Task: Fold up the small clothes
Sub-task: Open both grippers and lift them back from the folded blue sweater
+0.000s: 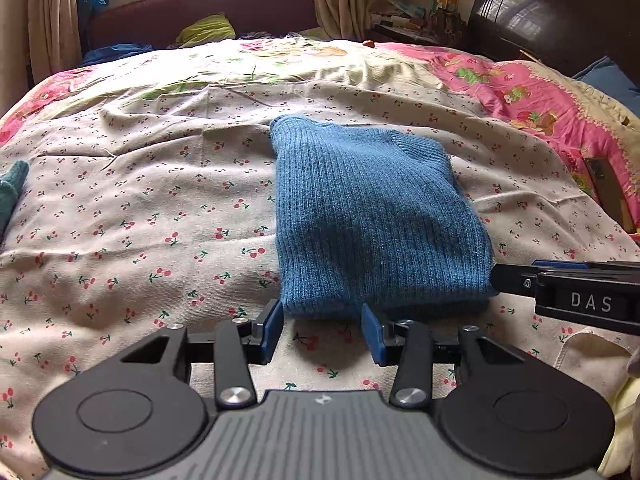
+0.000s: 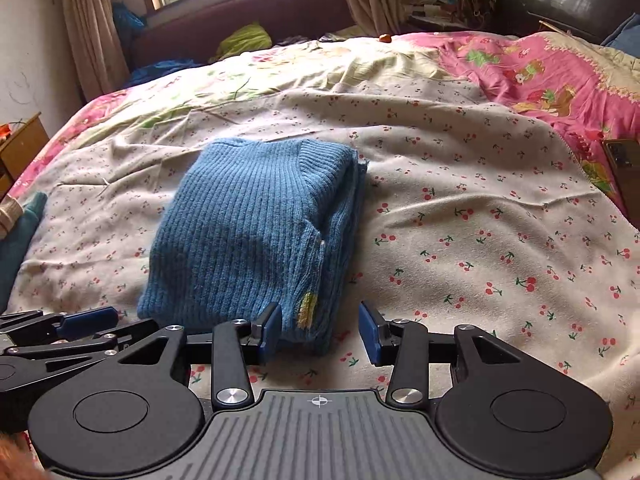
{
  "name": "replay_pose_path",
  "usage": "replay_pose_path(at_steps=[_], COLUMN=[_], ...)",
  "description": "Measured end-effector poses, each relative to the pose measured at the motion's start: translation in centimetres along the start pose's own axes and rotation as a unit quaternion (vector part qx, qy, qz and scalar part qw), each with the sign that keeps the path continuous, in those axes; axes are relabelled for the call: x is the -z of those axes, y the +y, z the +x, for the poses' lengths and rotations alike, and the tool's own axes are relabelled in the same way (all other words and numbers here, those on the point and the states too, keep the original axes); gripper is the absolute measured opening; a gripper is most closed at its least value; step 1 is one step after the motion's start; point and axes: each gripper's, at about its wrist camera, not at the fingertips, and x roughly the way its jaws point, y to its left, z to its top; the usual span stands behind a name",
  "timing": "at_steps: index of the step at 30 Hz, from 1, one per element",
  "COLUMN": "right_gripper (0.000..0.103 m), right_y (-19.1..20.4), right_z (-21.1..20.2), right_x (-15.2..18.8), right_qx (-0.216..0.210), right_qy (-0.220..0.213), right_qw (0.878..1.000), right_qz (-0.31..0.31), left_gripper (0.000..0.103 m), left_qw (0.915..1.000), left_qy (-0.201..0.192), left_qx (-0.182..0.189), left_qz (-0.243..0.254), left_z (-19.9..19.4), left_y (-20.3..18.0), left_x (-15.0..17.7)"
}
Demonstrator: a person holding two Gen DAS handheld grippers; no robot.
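A blue ribbed knit sweater [image 1: 372, 216] lies folded into a compact rectangle on the cherry-print bedsheet [image 1: 140, 208]. My left gripper [image 1: 323, 332] hangs open just short of the sweater's near edge, with only sheet between its blue pads. The right gripper [image 1: 504, 280] reaches in from the right at the sweater's near right corner. In the right wrist view the sweater [image 2: 248, 232] sits left of centre, with a small yellow-green patch near its corner. My right gripper [image 2: 320, 330] is open, and that corner lies between its pads without being pinched. The left gripper [image 2: 92, 320] shows at the left edge.
A teal cloth [image 2: 20, 232] lies at the bed's left edge. A pink cartoon quilt [image 2: 540, 72] covers the far right, with a dark flat object [image 2: 624, 160] on it. A wooden nightstand [image 2: 20, 148] stands on the left. The dark headboard [image 1: 560, 12] is at the back right.
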Motion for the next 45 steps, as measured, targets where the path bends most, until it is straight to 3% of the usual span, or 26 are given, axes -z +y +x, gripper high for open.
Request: replay_pose_path(at_steps=[4,13,20,45], right_gripper=[0.042,0.043,0.043,0.044], right_y=[1.1,3.1,3.8,3.6], right_z=[-1.5,-4.2,-4.0,-2.4], right_x=[1.0,3.8,5.7,7.7], right_qx=[-0.008,-0.014,-0.010,-0.021], right_qy=[-0.010,-0.029,-0.013,0.015], right_qw=[1.000,0.999,1.000,0.999], right_qz=[0.003,0.018,0.024,0.046], left_gripper=[0.065,0.103,0.103,0.103], left_qw=[0.9999,0.9988,0.9979,0.9973], left_qy=[-0.009,-0.034,-0.011,0.025], left_qx=[-0.001,-0.033,-0.064,-0.069], left_qz=[-0.006,-0.007,-0.003,0.005], left_z=[-1.2,-3.2,-3.2,-2.4], left_y=[0.1,1.2,2.0,1.6], left_x=[0.4,2.6,4.4,5.1])
